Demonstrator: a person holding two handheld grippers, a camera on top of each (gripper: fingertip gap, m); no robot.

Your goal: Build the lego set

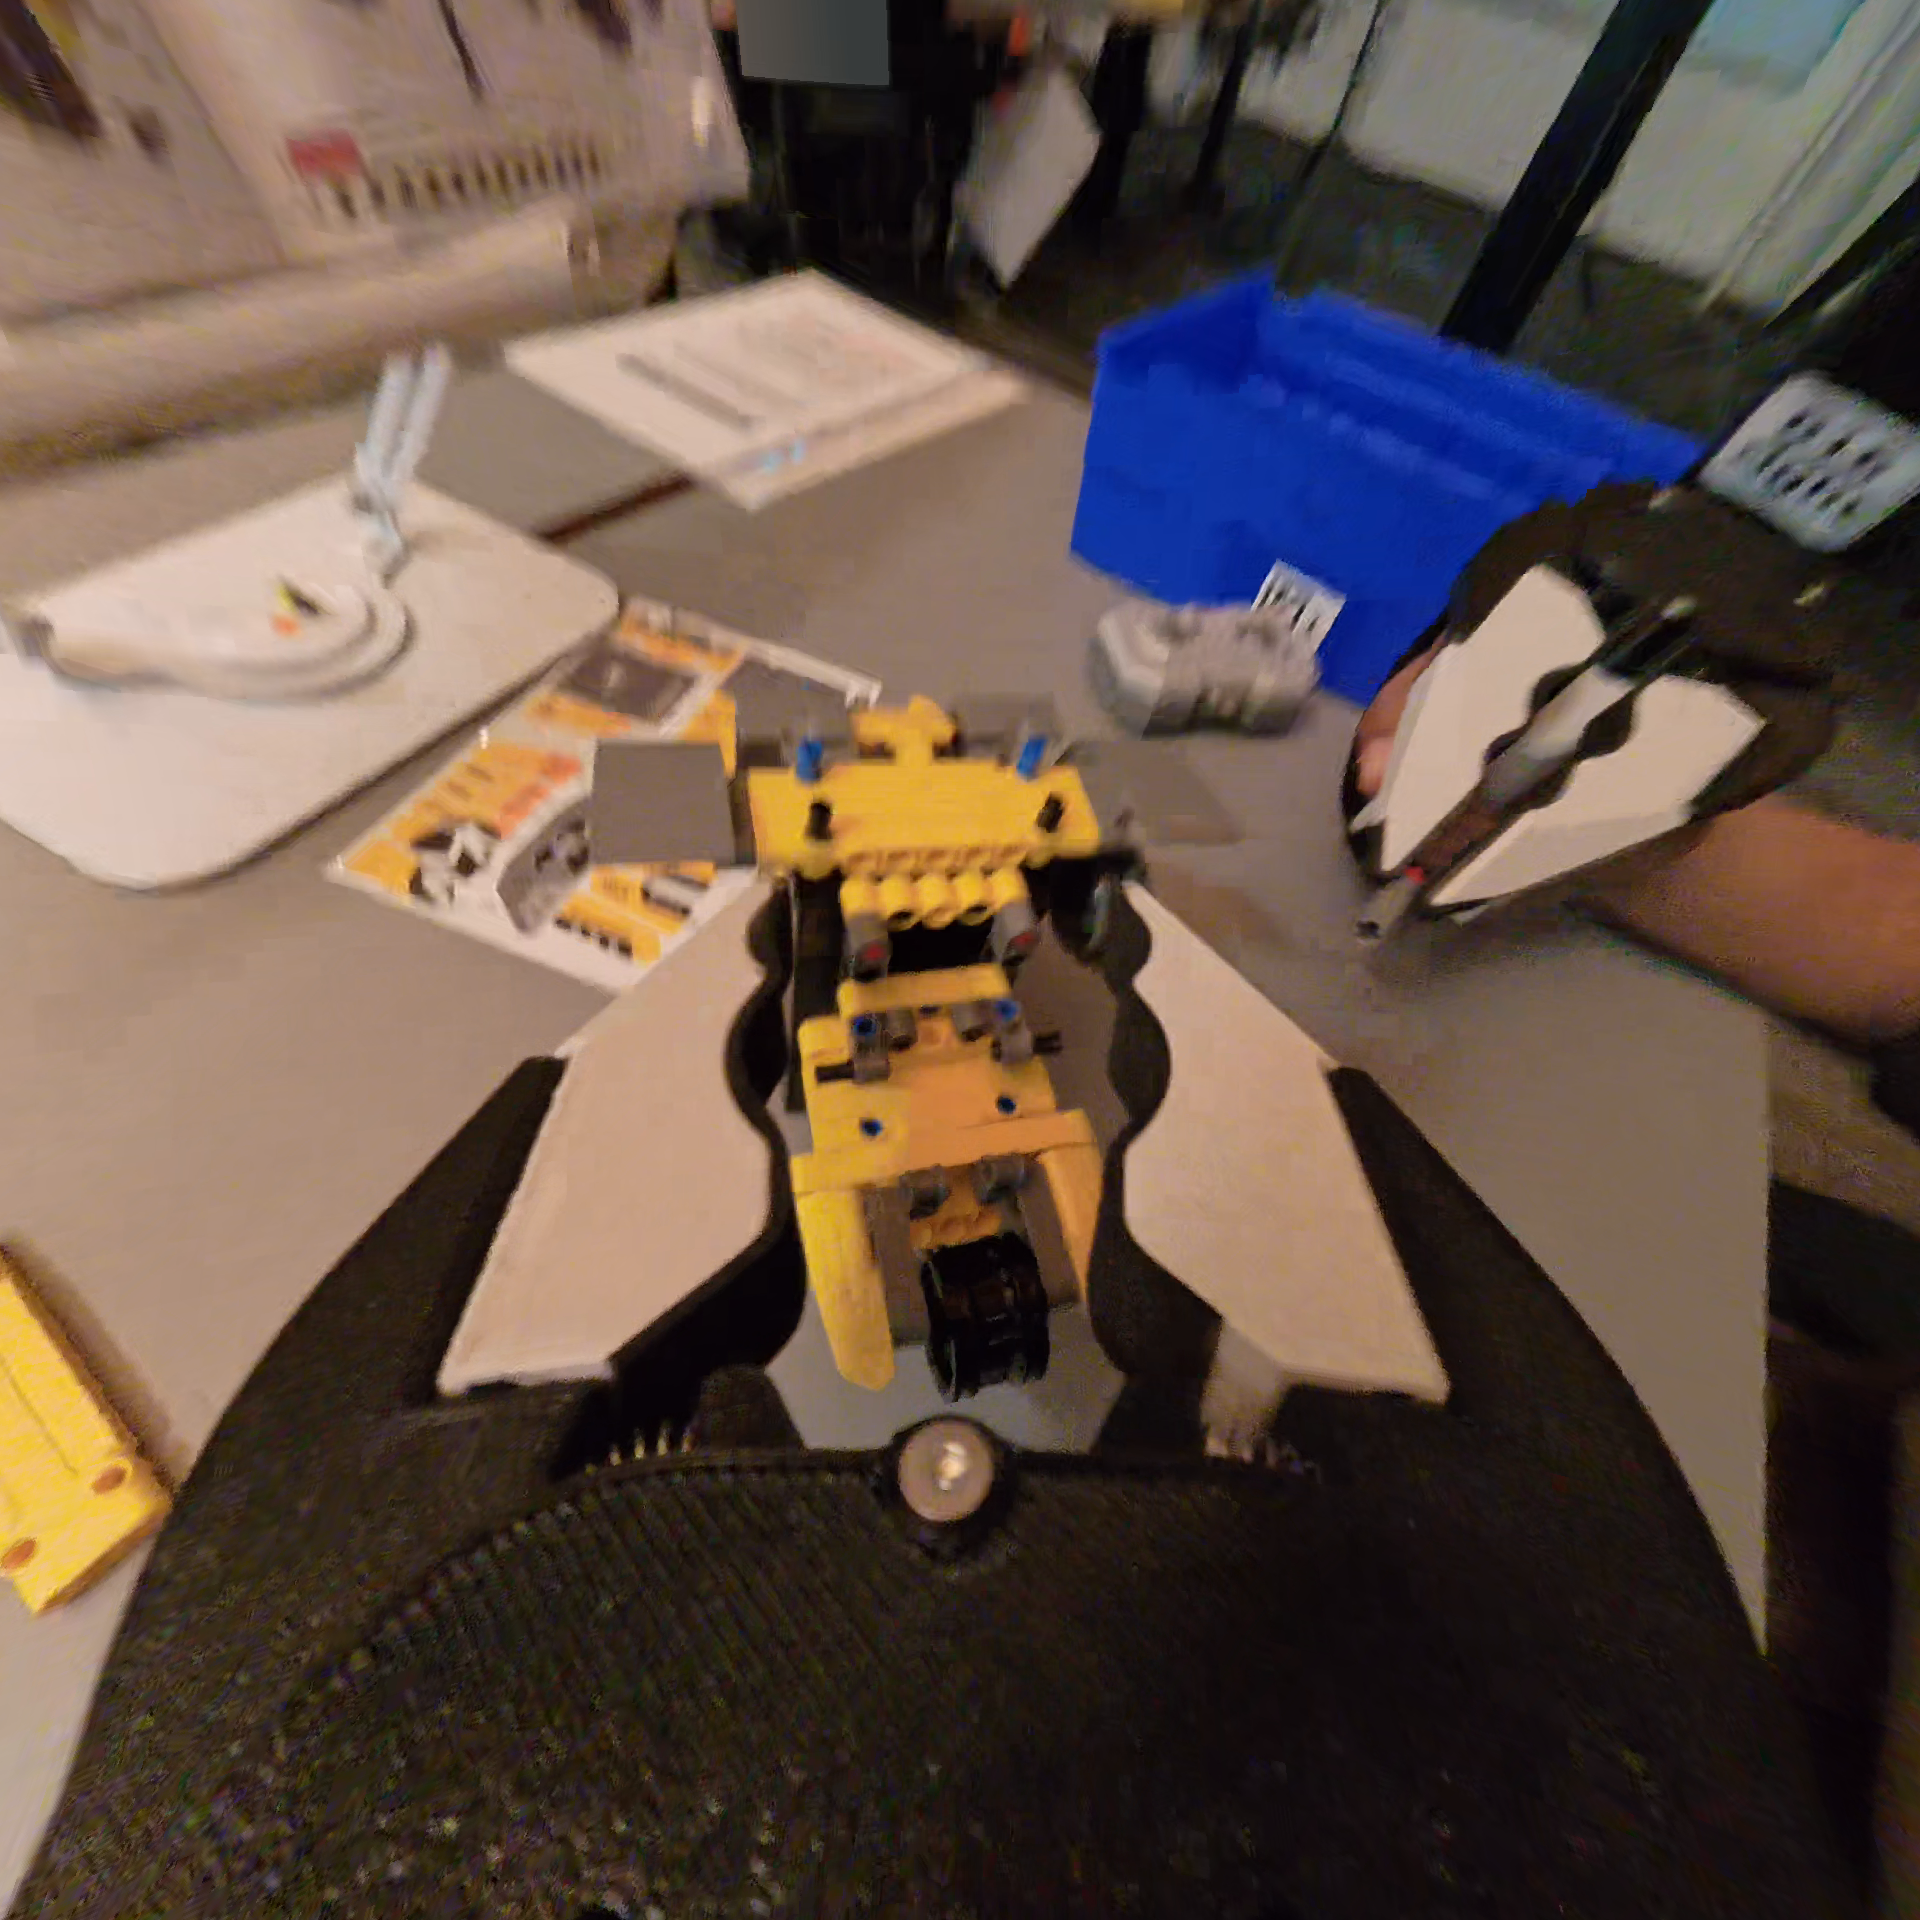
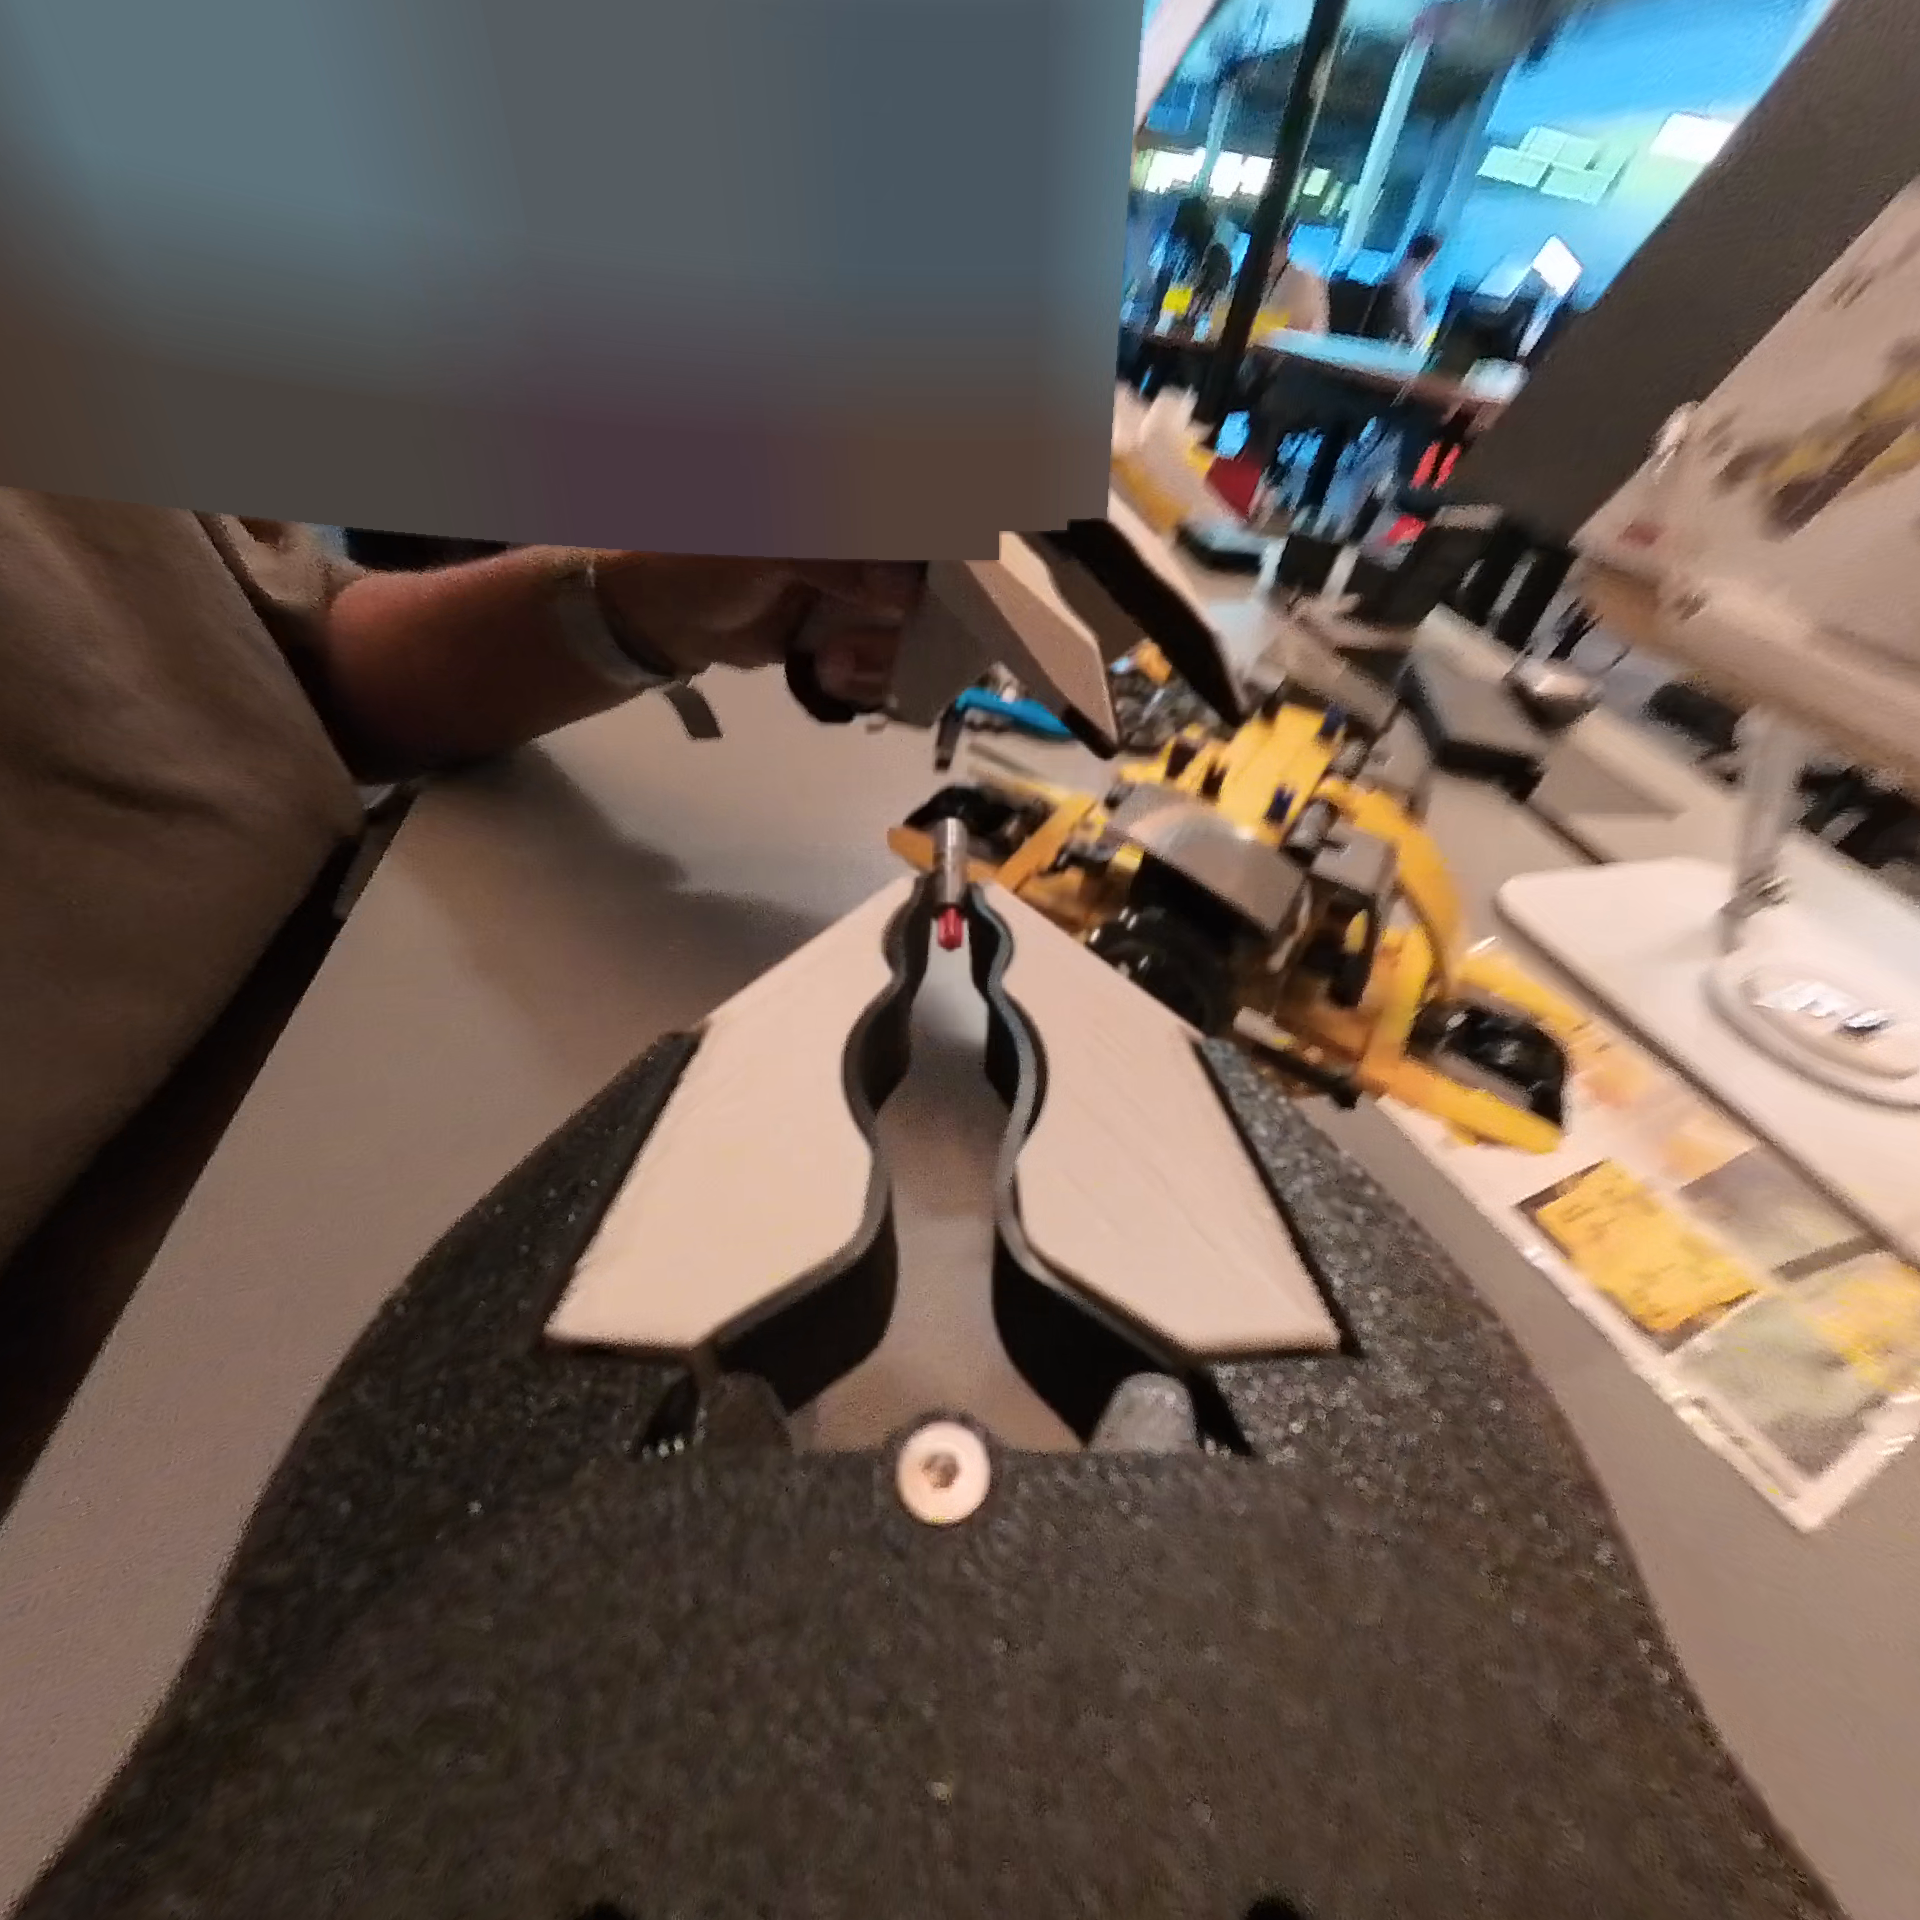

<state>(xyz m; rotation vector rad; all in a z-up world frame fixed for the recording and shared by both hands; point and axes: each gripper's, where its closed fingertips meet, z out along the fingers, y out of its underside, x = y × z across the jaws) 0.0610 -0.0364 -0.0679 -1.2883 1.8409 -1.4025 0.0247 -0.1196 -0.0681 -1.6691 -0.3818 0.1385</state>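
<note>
My left gripper [image 1: 951,904] is shut on a yellow brick-built vehicle model [image 1: 935,1101], gripping its sides a little above the grey table [image 1: 260,1091]. The model has a black wheel [image 1: 982,1325] at its near end. My right gripper [image 2: 948,894] is shut on a small grey pin with a red tip [image 2: 949,883]. In the left wrist view the right gripper [image 1: 1387,909] hovers to the right of the model, apart from it. In the right wrist view the model [image 2: 1247,883] sits ahead and right, with the left gripper [image 2: 1164,727] on it from above.
A blue bin [image 1: 1351,468] stands at the back right with a grey block part [image 1: 1195,665] before it. A printed instruction sheet [image 1: 540,821] and a white tray [image 1: 260,665] lie to the left. A yellow piece [image 1: 52,1455] lies near left. A person's forearm [image 2: 468,665] reaches across.
</note>
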